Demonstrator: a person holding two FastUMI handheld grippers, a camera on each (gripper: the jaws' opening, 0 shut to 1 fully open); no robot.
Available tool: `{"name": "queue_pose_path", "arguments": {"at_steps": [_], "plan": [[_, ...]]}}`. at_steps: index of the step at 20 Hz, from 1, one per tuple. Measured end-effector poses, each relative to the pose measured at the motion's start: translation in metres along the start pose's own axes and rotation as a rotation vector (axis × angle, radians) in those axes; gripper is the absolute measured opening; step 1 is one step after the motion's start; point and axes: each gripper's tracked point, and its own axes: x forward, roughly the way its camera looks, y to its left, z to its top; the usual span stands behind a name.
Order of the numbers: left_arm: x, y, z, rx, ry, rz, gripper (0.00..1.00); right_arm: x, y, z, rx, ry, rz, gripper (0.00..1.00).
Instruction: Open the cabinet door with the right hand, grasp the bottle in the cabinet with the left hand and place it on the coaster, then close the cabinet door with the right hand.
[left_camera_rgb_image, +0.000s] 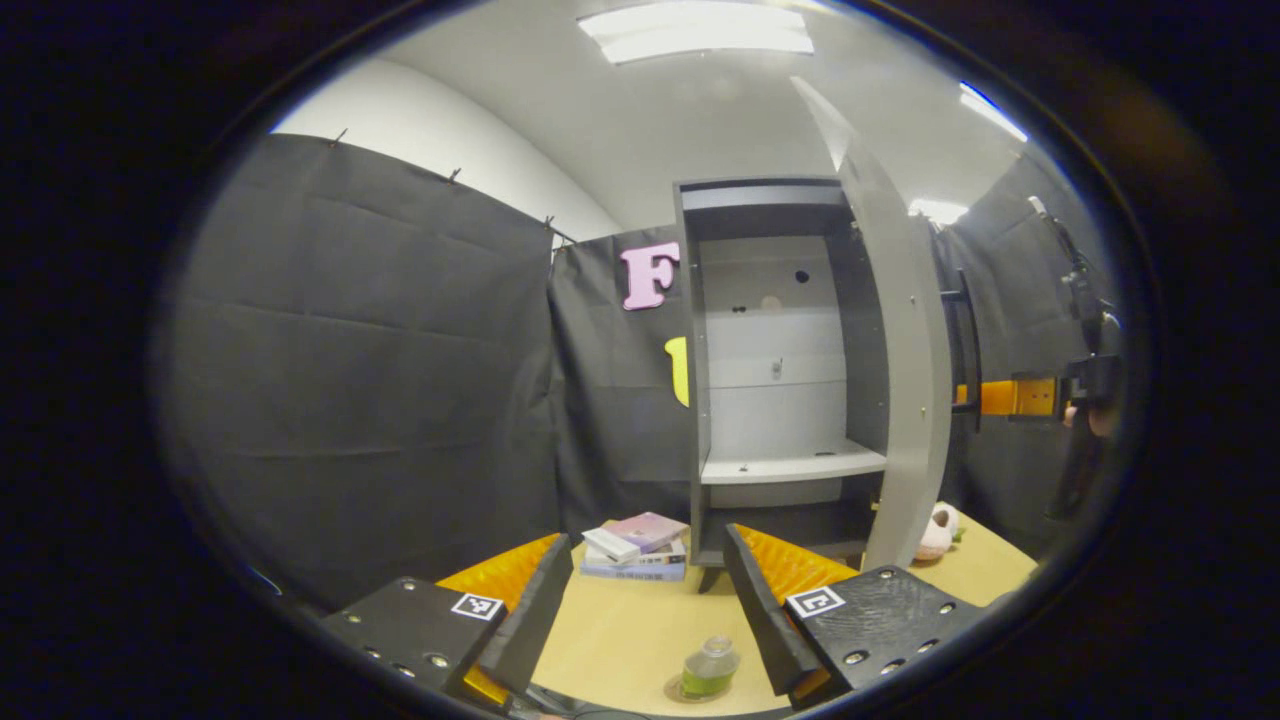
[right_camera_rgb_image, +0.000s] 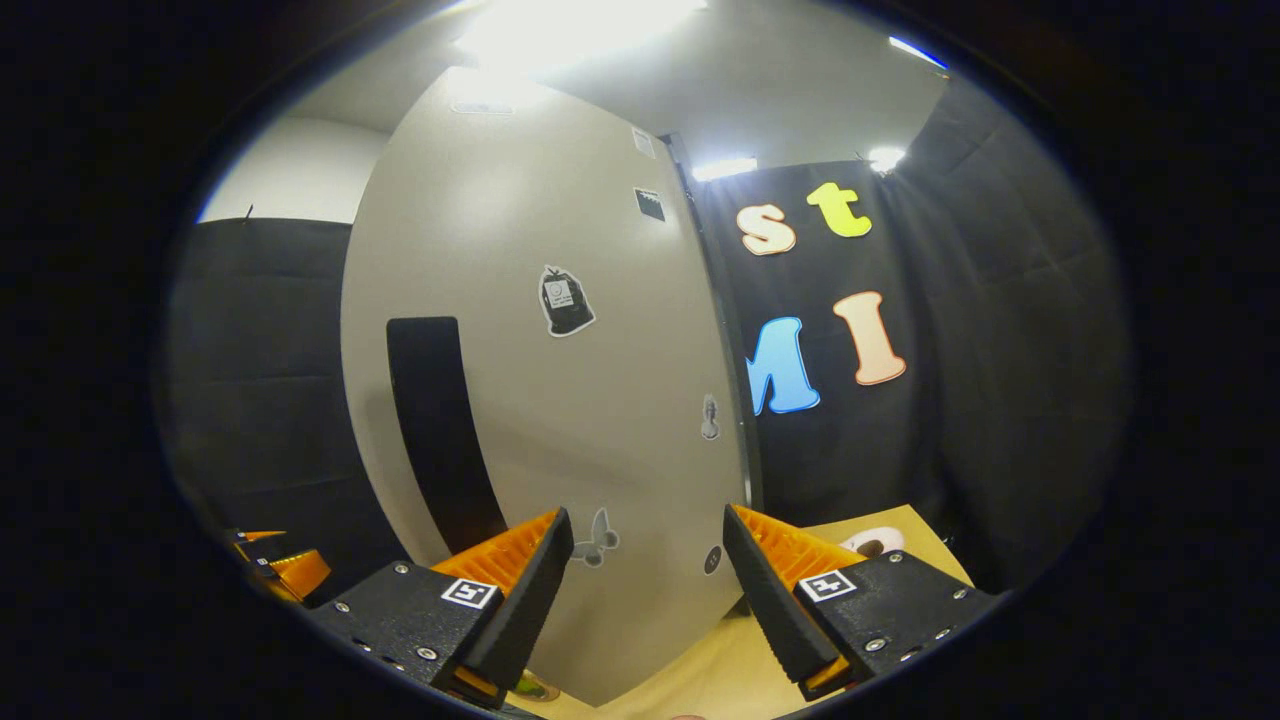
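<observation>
Bottle (left_camera_rgb_image: 710, 668), one, stands on one round coaster (left_camera_rgb_image: 678, 691) on the table (left_camera_rgb_image: 620, 630), near and between our left claw's (left_camera_rgb_image: 648, 590) wide-open, empty fingers. Beyond it we count one cabinet (left_camera_rgb_image: 780, 370), shelves bare, its door (left_camera_rgb_image: 900, 400) swung open, and one stack of books (left_camera_rgb_image: 635, 547) to its left. Our right claw (right_camera_rgb_image: 648, 580), also wide open and empty, faces the door's outer side near its black handle (right_camera_rgb_image: 440, 430).

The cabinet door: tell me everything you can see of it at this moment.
The cabinet door stands swung wide open, hinged at the cabinet's right side and seen edge-on in the left gripper view. It is a tall, smooth, light grey panel, seemingly painted board. Its outer face carries a long black vertical handle and several small stickers. Its lower edge hangs just above the tabletop. Nothing touches it; the open right tool faces it.
</observation>
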Motion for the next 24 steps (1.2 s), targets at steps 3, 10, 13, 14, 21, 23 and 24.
{"name": "queue_pose_path", "arguments": {"at_steps": [3, 10, 13, 14, 21, 23, 24], "plan": [[0.016, 0.012, -0.005, -0.004, 0.005, -0.016, 0.91, 0.018, 0.016, 0.004, -0.012, -0.029, -0.028, 0.94], [0.045, 0.037, -0.01, 0.005, 0.031, -0.071, 0.87, 0.065, 0.067, -0.007, 0.002, -0.051, -0.045, 0.94], [0.05, 0.048, -0.016, 0.013, 0.038, -0.084, 0.91, 0.087, 0.088, -0.016, 0.028, -0.029, -0.032, 0.95], [0.049, 0.05, -0.015, 0.004, 0.037, -0.092, 0.91, 0.089, 0.089, -0.015, 0.025, -0.028, -0.045, 0.95], [0.057, 0.054, -0.021, -0.032, 0.051, -0.118, 0.91, 0.082, 0.09, -0.015, -0.019, -0.053, -0.081, 0.95], [0.059, 0.051, -0.021, -0.032, 0.055, -0.124, 0.91, 0.081, 0.086, -0.025, -0.037, -0.027, -0.085, 0.95], [0.06, 0.05, -0.02, -0.032, 0.058, -0.128, 0.91, 0.081, 0.084, -0.03, -0.046, -0.016, -0.087, 0.95]]}}
